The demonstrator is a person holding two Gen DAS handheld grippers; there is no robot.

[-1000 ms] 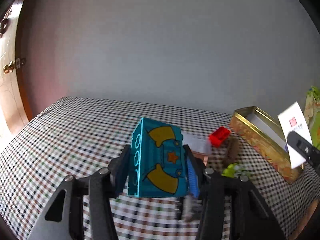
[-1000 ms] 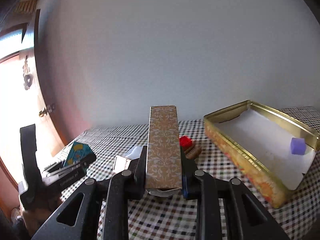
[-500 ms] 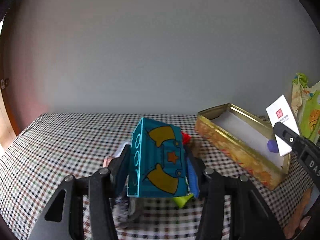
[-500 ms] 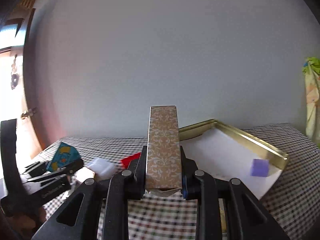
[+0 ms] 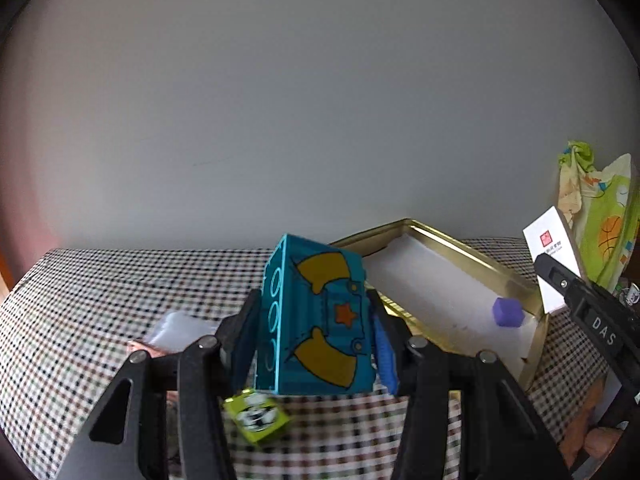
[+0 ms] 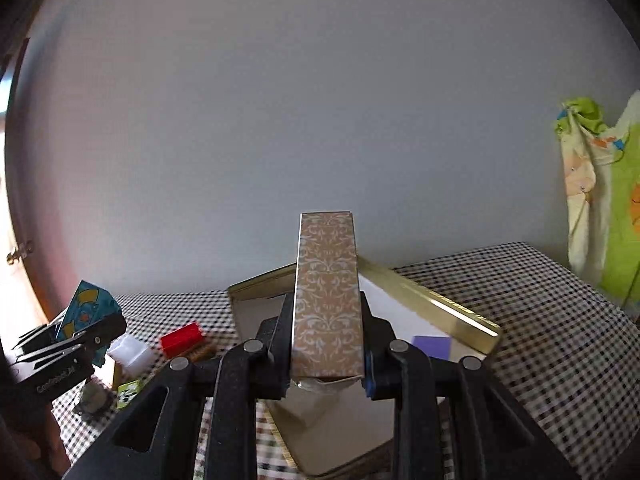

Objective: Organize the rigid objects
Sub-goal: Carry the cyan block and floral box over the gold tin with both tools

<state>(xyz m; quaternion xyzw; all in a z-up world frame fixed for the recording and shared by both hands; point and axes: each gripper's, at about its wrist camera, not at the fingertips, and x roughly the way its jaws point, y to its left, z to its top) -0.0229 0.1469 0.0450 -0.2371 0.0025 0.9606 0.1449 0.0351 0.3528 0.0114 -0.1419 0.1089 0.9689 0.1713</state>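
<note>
Left gripper (image 5: 316, 336) pinching a teal plastic block with yellow shapes and an orange star (image 5: 320, 320) just left of an open gold rectangular tin (image 5: 472, 248), right gripper (image 6: 326, 344) clamping a tall tan damask-patterned box (image 6: 326, 296) above that tin, small purple cube (image 5: 507, 312) inside it, red brick (image 6: 181, 338) left of it on the checked tablecloth (image 5: 100, 280).

Left gripper (image 5: 316, 344) clamped on teal block (image 5: 316, 320), held upright above checked cloth (image 5: 80, 300). Just behind and right: open gold tin (image 5: 440, 240), purple cube (image 5: 507, 312) inside on white liner. Green block (image 5: 256, 416) low in front, blurred. Translucent box (image 5: 176, 330) at left. At right edge, right gripper (image 5: 560, 280) carrying white-faced box (image 5: 550, 256); green fabric (image 5: 600, 220) beyond.
</note>
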